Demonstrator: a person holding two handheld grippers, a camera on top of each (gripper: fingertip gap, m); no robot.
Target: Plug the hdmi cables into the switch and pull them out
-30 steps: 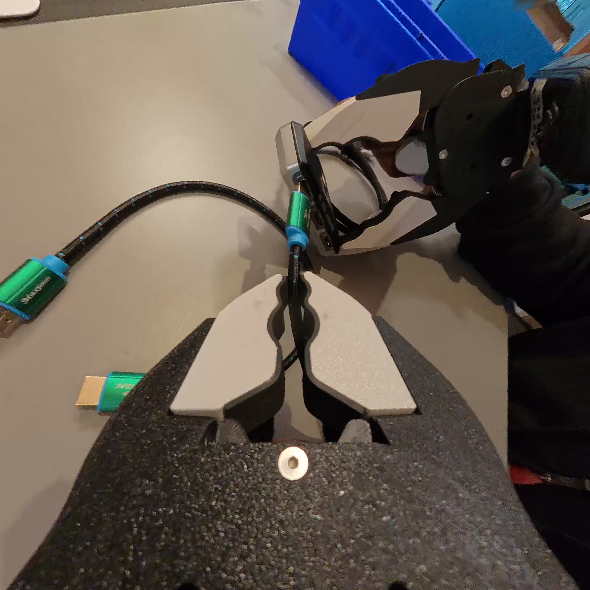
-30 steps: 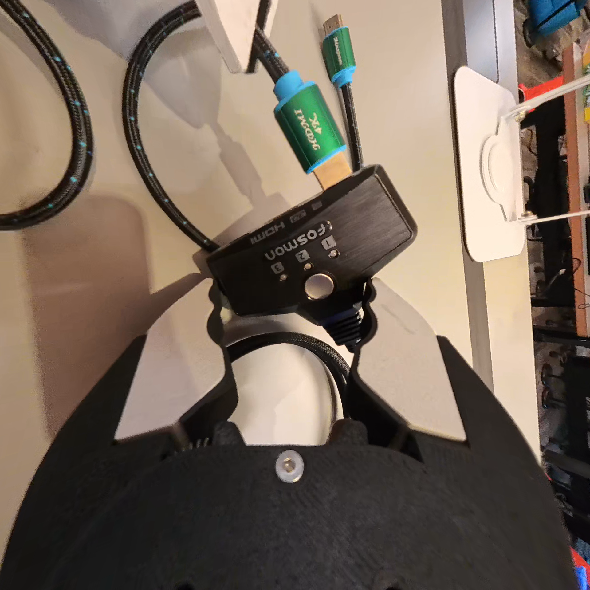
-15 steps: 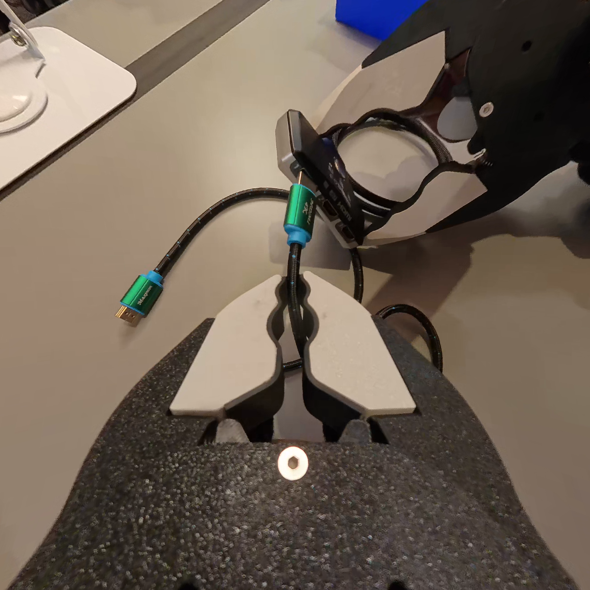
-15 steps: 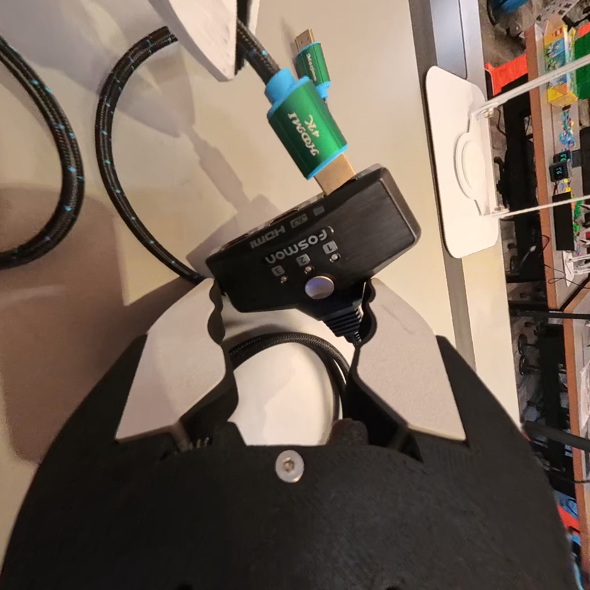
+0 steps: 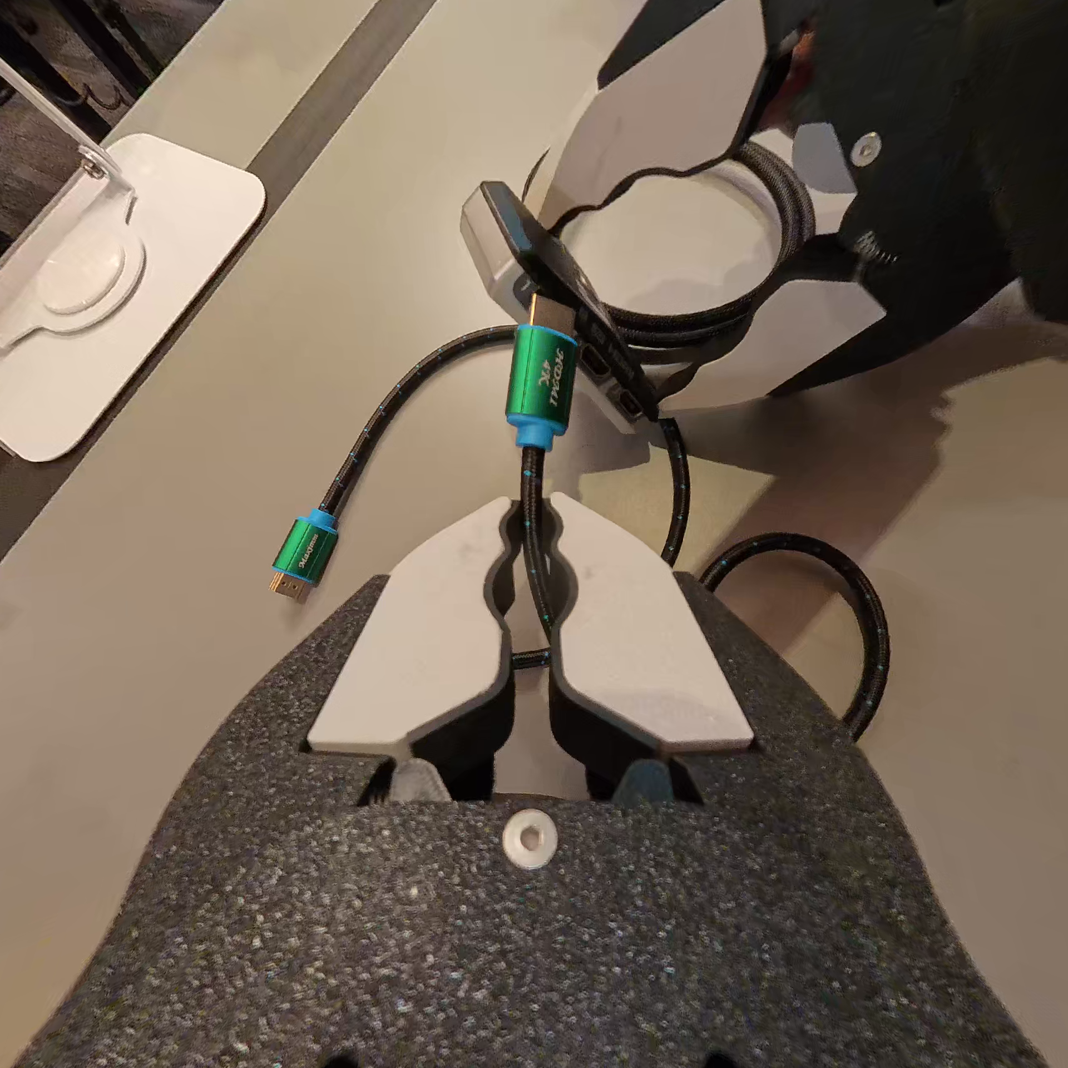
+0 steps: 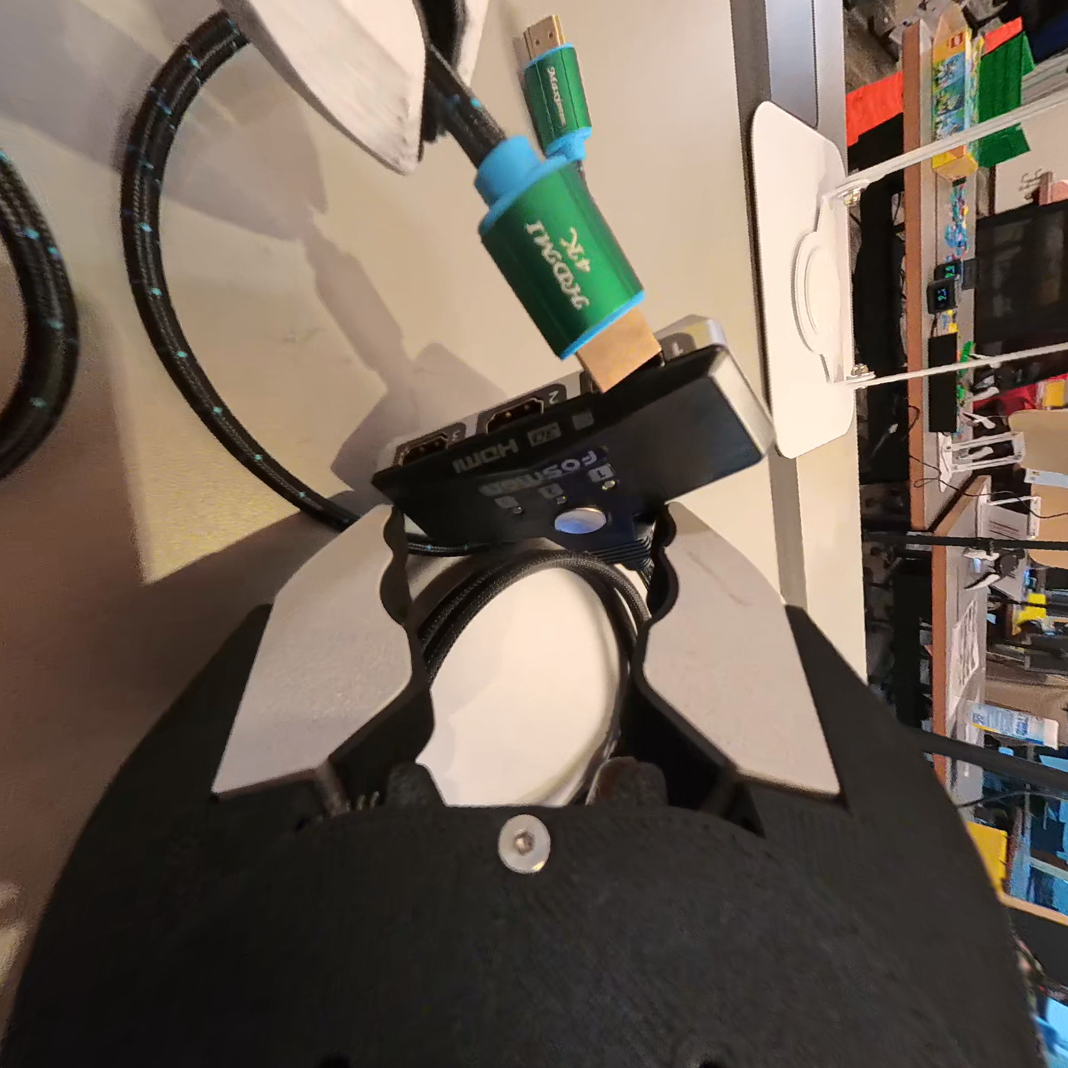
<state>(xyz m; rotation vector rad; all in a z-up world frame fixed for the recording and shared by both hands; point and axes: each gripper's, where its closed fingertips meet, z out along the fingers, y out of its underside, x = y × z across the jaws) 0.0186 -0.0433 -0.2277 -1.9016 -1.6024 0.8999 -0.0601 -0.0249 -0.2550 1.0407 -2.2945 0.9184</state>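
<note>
My left gripper [image 5: 530,508] is shut on a black braided HDMI cable [image 5: 534,543] just behind its green plug [image 5: 540,386]. The plug's gold tip sits at the rightmost port of the black HDMI switch [image 6: 578,456], seemingly partly in. My right gripper [image 6: 529,520] is shut on the switch's rear end and holds it tilted above the table; it shows in the left wrist view [image 5: 555,277] too. Two other ports [image 6: 514,413] face the plug, empty. A second green plug [image 5: 301,556] lies loose on the table, also in the right wrist view [image 6: 557,92].
A white stand base with a clear acrylic holder [image 5: 115,277] sits at the table's far edge, beside a dark gap [image 5: 300,121]. Loops of braided cable [image 5: 826,607] lie on the beige table [image 5: 173,693] near my left gripper. Cluttered shelves [image 6: 982,404] stand beyond the table. Some 9 cm of space lies between my two pairs of fingers.
The switch has tilted so its port face shows in the right wrist view. The held plug's gold tip now shows more, with the plug at a steeper angle to the switch.
</note>
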